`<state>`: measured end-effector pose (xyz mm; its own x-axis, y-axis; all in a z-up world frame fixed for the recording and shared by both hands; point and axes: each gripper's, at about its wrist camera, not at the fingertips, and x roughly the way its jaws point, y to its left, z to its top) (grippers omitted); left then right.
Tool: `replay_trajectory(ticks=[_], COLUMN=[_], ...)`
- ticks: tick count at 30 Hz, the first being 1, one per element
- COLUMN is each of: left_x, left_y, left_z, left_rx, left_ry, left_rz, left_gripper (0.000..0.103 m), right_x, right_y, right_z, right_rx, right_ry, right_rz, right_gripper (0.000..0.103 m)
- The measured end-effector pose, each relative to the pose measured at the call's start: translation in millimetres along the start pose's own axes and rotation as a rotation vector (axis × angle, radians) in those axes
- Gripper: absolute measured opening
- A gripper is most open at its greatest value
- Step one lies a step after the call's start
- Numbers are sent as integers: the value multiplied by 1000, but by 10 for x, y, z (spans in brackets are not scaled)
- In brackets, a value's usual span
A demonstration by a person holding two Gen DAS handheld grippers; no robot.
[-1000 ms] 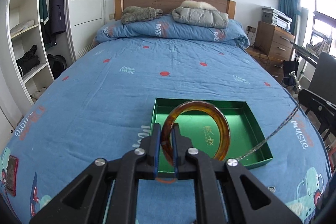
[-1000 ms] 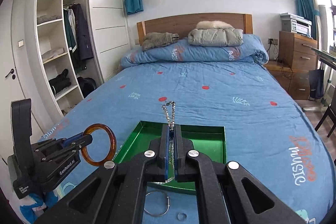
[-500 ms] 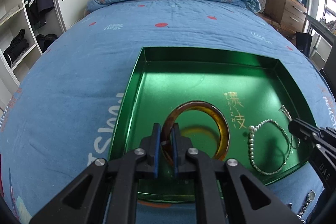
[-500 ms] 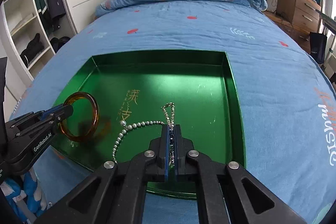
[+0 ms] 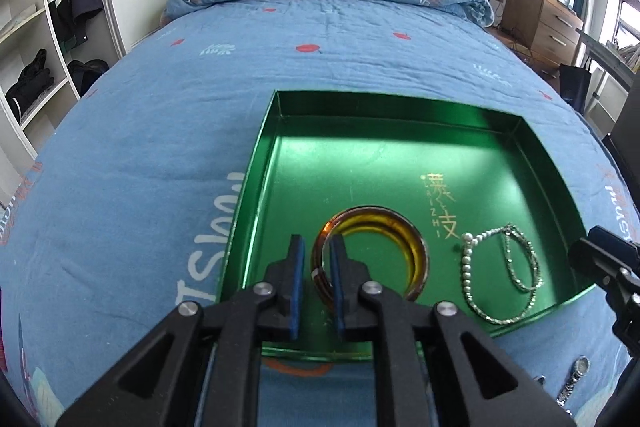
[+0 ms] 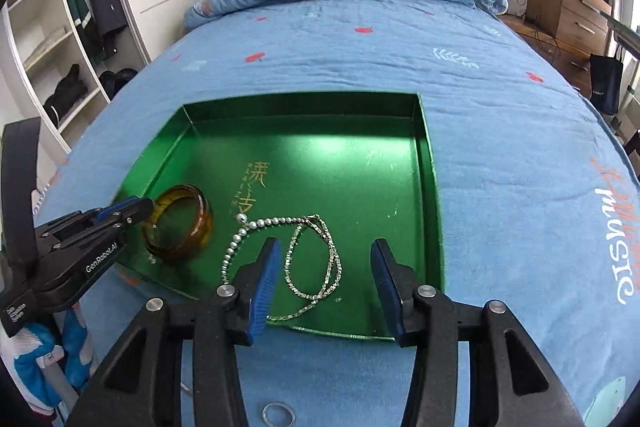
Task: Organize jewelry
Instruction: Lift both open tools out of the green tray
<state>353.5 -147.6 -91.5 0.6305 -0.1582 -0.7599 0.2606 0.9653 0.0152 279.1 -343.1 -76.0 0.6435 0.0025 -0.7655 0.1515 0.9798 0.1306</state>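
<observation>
Bright, even daylight from the windows right of the bed (image 5: 320,75), soft white glare on the green tray (image 6: 434,187) floor, faint shadows under it, sharp focus, heavy fisheye bending and dark vignetted corners.

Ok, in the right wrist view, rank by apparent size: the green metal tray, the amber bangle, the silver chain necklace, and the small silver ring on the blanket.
1. Green metal tray, clearly largest.
2. Silver chain necklace and amber bangle: similar spread, the loose necklace perhaps wider; too close to rank.
3. Small silver ring, smallest, though nearest the camera.
</observation>
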Motion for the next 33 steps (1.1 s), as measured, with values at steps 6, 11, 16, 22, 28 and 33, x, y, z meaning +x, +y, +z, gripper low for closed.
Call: replay_trajectory(ticks=[6,11,16,22,28,33], left_x=[-985,-1798,-2523,-3118,-3345,-3403], left_y=[89,217,349,520,662,718], left_z=[-105,-343,-598,-886,-1085,-1192], left_rx=[-1,4,10,-6,-29,-22], left_ry=[-120,-167,-216,-271,-278,-274], left_rz=[-22,-5,22,32,1,-20], left_gripper=[13,13,13,13,13,14], right_x=[-1006,-1812,-2381,-2734,-2896,-3005], right_y=[51,138,270,356,414,445], right_z=[-117,-400,-765,-1159,-1370,-1495], right_rx=[6,0,-29,-59,-65,-64], right_ry=[-155,-242,-263,-265,-268,-275], right_rz=[19,58,52,30,21,10], right_gripper=[53,58,59,59,59,52])
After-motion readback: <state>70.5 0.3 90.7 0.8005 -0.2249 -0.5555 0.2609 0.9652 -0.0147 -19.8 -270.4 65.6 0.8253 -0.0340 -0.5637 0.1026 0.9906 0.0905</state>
